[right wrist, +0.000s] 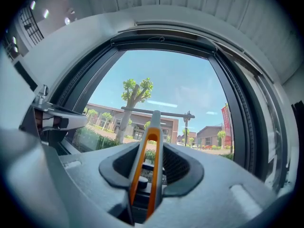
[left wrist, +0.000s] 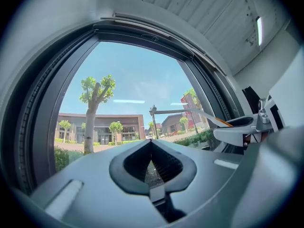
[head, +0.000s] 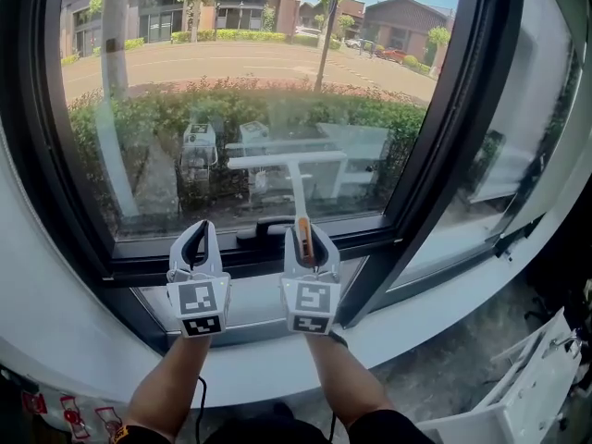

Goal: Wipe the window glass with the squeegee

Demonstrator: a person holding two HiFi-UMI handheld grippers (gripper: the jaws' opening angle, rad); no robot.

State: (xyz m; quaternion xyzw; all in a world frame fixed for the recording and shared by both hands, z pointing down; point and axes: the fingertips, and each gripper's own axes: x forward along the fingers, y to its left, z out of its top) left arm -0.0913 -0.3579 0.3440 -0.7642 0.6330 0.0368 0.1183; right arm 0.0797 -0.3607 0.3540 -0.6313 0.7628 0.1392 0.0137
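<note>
Right hand-held gripper (head: 309, 240) is clamped on the grey-and-orange T-shaped squeegee (head: 289, 161), jaws pinched on its orange-edged handle just above the bottom rail of the dark window frame (head: 449, 146). The handle runs straight up and away from the jaws. The long blade sits crosswise at its top, parallel to that rail, low on the clear window glass (head: 231, 91). Whether the rubber is actually pressing the pane, I can't tell. Left hand-held gripper (head: 197, 245) hovers alongside, jaws closed tip to tip on nothing, also just above the bottom rail. So it's the right hand's job. The blade lies ahead of and above its jaws, long axis sideways, and most of the pane stretches above it toward the frame's top. The stroke, I'd judge, has to run square to the blade's length.
</note>
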